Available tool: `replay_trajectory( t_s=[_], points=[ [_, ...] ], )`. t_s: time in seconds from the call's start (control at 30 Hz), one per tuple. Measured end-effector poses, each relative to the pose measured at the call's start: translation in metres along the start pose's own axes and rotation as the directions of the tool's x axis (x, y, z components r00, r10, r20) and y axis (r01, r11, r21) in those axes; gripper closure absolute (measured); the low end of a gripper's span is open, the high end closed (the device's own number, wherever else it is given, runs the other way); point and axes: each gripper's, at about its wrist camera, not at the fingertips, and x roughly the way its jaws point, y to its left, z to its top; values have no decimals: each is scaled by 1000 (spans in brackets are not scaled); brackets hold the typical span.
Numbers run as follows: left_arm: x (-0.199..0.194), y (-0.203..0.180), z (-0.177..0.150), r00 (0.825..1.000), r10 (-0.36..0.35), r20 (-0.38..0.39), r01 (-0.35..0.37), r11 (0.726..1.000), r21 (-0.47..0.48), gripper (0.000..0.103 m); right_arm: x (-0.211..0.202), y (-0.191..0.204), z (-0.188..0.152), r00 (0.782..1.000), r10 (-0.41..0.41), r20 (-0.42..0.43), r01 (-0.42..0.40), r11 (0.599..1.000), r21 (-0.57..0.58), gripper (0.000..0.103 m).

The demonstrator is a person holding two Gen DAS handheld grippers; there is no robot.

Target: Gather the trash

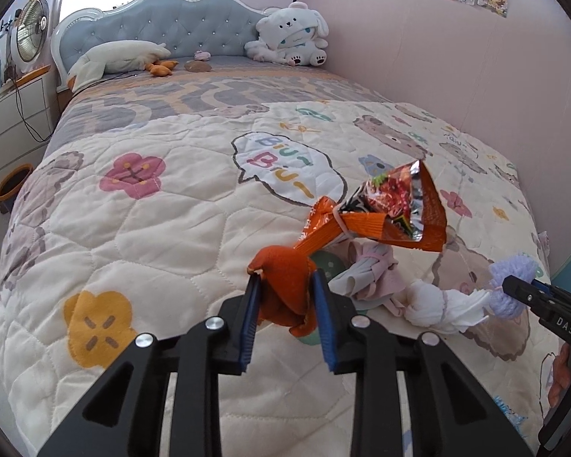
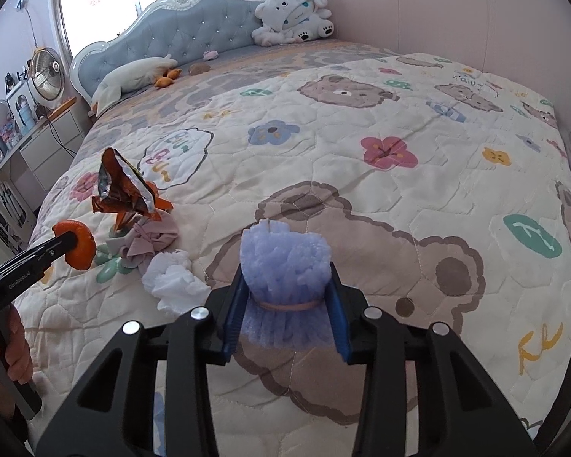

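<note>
My left gripper (image 1: 285, 278) is shut on a soft orange scrap (image 1: 285, 266), held a little above the quilt. Just beyond it an orange foil snack wrapper (image 1: 396, 205) stands crumpled, and I cannot tell whether the two are joined. A pink cloth bundle (image 1: 373, 266) and a white tissue wad (image 1: 437, 310) lie beside it. My right gripper (image 2: 287, 266) is shut on a lilac foam bundle (image 2: 285, 251) tied with a rubber band. The right wrist view also has the left gripper (image 2: 67, 242), the wrapper (image 2: 125, 190) and the tissue wad (image 2: 175, 280) at its left.
All of this lies on a bed with a bear-and-flower quilt (image 1: 141, 228). A white plush toy (image 1: 293, 34) and a pillow (image 1: 122, 57) sit by the blue headboard. A pink wall runs along the right; a fan (image 1: 32, 28) and white drawers stand at the left.
</note>
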Motion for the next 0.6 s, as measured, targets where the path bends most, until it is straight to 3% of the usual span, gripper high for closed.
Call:
replay_trajectory(
  t_s=[0.6],
  points=[
    [-72, 4, -16, 999, -5, 51, 6, 1000, -26, 77, -86, -2, -8, 995, 43, 88, -44, 999, 7, 66]
  ],
)
